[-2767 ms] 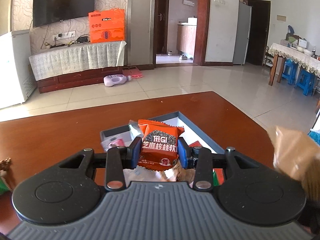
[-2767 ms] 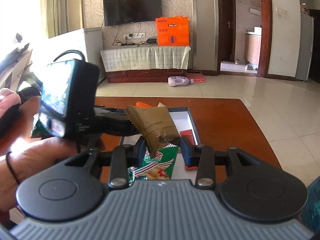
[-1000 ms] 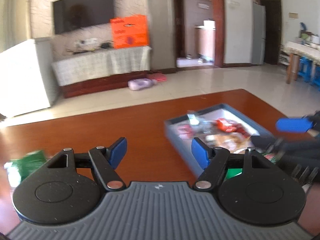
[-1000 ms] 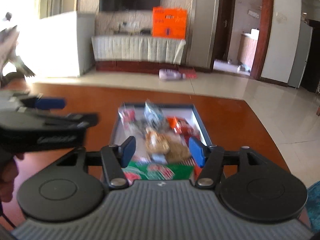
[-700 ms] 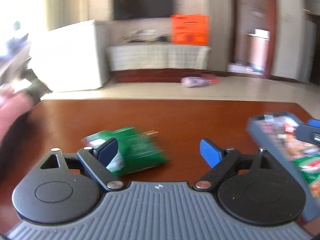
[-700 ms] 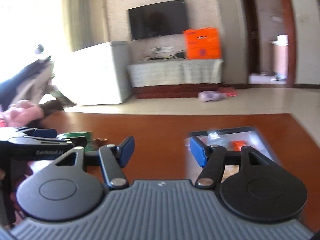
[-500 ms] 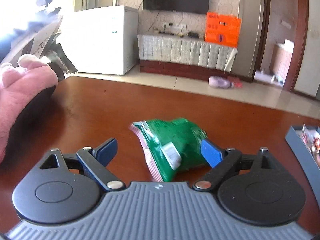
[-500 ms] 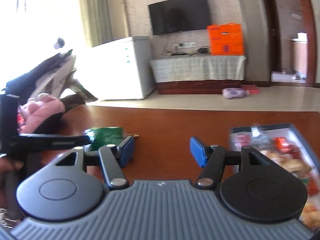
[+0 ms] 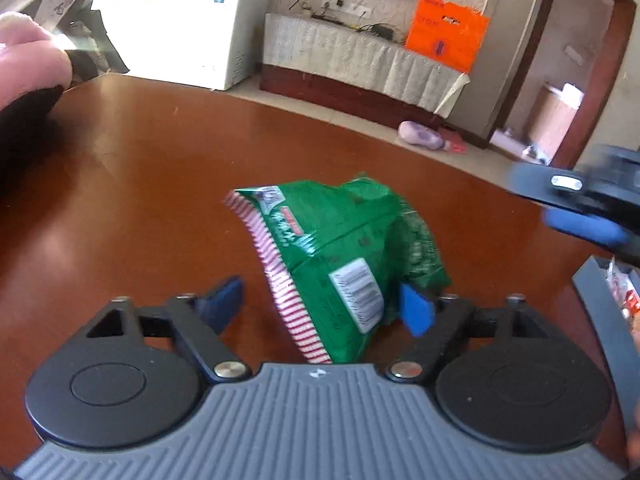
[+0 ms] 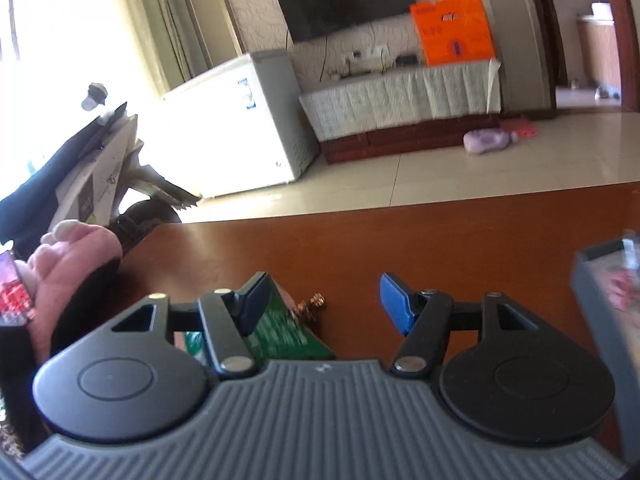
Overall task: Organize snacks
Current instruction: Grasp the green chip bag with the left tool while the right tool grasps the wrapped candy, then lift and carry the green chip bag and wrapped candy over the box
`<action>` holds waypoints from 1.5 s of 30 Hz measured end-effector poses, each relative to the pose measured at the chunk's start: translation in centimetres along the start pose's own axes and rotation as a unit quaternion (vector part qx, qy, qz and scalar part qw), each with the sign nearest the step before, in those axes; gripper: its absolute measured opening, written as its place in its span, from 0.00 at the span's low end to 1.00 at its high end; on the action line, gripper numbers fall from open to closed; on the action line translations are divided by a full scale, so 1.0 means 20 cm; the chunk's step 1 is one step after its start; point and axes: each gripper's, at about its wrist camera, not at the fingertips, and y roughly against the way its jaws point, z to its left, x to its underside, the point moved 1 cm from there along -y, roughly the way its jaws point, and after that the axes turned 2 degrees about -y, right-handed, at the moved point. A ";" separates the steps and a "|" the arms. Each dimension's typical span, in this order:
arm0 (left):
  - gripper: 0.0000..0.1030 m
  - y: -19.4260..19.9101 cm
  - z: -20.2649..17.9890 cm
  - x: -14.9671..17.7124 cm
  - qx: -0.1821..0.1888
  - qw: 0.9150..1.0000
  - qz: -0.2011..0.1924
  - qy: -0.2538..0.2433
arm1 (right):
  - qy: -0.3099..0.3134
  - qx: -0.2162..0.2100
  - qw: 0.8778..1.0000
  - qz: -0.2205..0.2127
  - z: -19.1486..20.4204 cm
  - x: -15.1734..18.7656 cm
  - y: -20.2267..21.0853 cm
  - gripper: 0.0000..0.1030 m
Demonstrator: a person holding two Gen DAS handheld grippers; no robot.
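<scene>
A green snack bag with a red-and-white striped edge lies on the brown table. My left gripper is open, and the bag's near end sits between its blue fingertips. My right gripper is open and empty above the table; a green packet lies under its left finger, with a small gold piece beside it. The right gripper also shows at the right edge of the left wrist view. The grey snack box with several snacks stands at the right; it also shows in the right wrist view.
A pink plush thing on something dark lies at the table's left edge. Beyond the table's far edge are a tiled floor, a white freezer and a TV bench.
Both grippers let go of their snacks over the box and opened. Both then swung left across the table. My left gripper has closed in on the green bag.
</scene>
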 end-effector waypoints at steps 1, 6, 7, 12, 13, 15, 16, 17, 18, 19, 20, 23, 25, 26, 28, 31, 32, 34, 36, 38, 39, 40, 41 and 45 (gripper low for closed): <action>0.57 0.00 0.00 0.00 0.009 1.000 0.000 0.006 | 0.005 0.000 1.000 0.008 0.02 0.00 -0.05 0.49; 0.45 0.04 0.01 0.01 0.008 1.000 -0.006 -0.004 | -0.007 0.008 0.999 0.044 0.03 0.03 -0.22 0.37; 0.43 0.06 0.02 0.01 0.005 1.000 -0.006 -0.001 | -0.007 0.007 0.999 0.049 0.03 0.04 -0.23 0.37; 0.42 0.17 0.13 -0.02 -0.046 0.998 -0.028 0.013 | 0.035 0.003 0.997 0.064 0.13 0.10 -0.27 0.37; 0.42 0.17 0.14 -0.02 -0.055 0.998 -0.026 0.017 | 0.048 0.008 0.996 0.068 0.16 0.11 -0.28 0.37; 0.42 0.15 0.15 -0.04 -0.056 0.998 -0.019 0.023 | 0.069 0.022 0.995 0.075 0.20 0.14 -0.32 0.35; 0.42 0.14 0.16 -0.04 -0.055 0.998 -0.015 0.026 | 0.076 0.028 0.994 0.080 0.21 0.14 -0.34 0.34; 0.42 0.14 0.16 -0.04 -0.054 0.998 -0.014 0.028 | 0.082 0.035 0.993 0.083 0.22 0.15 -0.36 0.31; 0.42 0.14 0.17 -0.04 -0.052 0.998 -0.013 0.028 | 0.090 0.043 0.991 0.084 0.23 0.16 -0.38 0.28; 0.42 0.14 0.17 -0.04 -0.050 0.998 -0.012 0.027 | 0.097 0.050 0.990 0.085 0.23 0.16 -0.39 0.26; 0.42 0.13 0.17 -0.05 -0.049 0.998 -0.012 0.028 | 0.102 0.054 0.989 0.087 0.22 0.16 -0.40 0.22; 0.42 0.11 0.20 -0.05 -0.047 0.998 -0.011 0.028 | 0.118 0.060 0.988 0.082 0.22 0.17 -0.41 0.18; 0.42 0.10 0.20 -0.05 -0.046 0.998 -0.011 0.029 | 0.128 0.061 0.987 0.081 0.23 0.17 -0.41 0.17; 0.42 0.10 0.20 -0.05 -0.045 0.999 -0.011 0.029 | 0.131 0.062 0.986 0.082 0.23 0.17 -0.40 0.17; 0.42 0.08 0.21 -0.05 -0.045 0.999 -0.012 0.028 | 0.131 0.059 0.986 0.084 0.23 0.17 -0.39 0.17; 0.42 0.08 0.21 -0.04 -0.047 0.998 -0.013 0.029 | 0.134 0.054 0.985 0.091 0.23 0.18 -0.34 0.17; 0.42 0.08 0.21 -0.02 -0.047 0.998 -0.014 0.029 | 0.135 0.052 0.985 0.093 0.23 0.19 -0.32 0.17; 0.42 0.08 0.21 -0.02 -0.048 0.998 -0.014 0.030 | 0.136 0.050 0.985 0.097 0.22 0.20 -0.27 0.17; 0.42 0.08 0.20 -0.01 -0.051 0.998 -0.016 0.030 | 0.133 0.045 0.985 0.103 0.21 0.22 -0.21 0.17; 0.42 0.08 0.19 0.00 -0.053 0.998 -0.018 0.029 | 0.136 0.039 0.984 0.104 0.22 0.25 -0.14 0.17; 0.42 0.08 0.19 0.00 -0.055 0.998 -0.019 0.030 | 0.135 0.036 0.985 0.104 0.22 0.25 -0.11 0.17; 0.42 0.08 0.18 0.00 -0.057 0.998 -0.020 0.030 | 0.134 0.030 0.985 0.104 0.22 0.26 -0.07 0.17; 0.42 0.08 0.17 0.01 -0.059 0.998 -0.021 0.029 | 0.134 0.025 0.985 0.103 0.22 0.26 -0.03 0.17; 0.42 0.09 0.14 0.02 -0.067 0.997 -0.026 0.027 | 0.131 0.007 0.987 0.096 0.22 0.28 0.15 0.16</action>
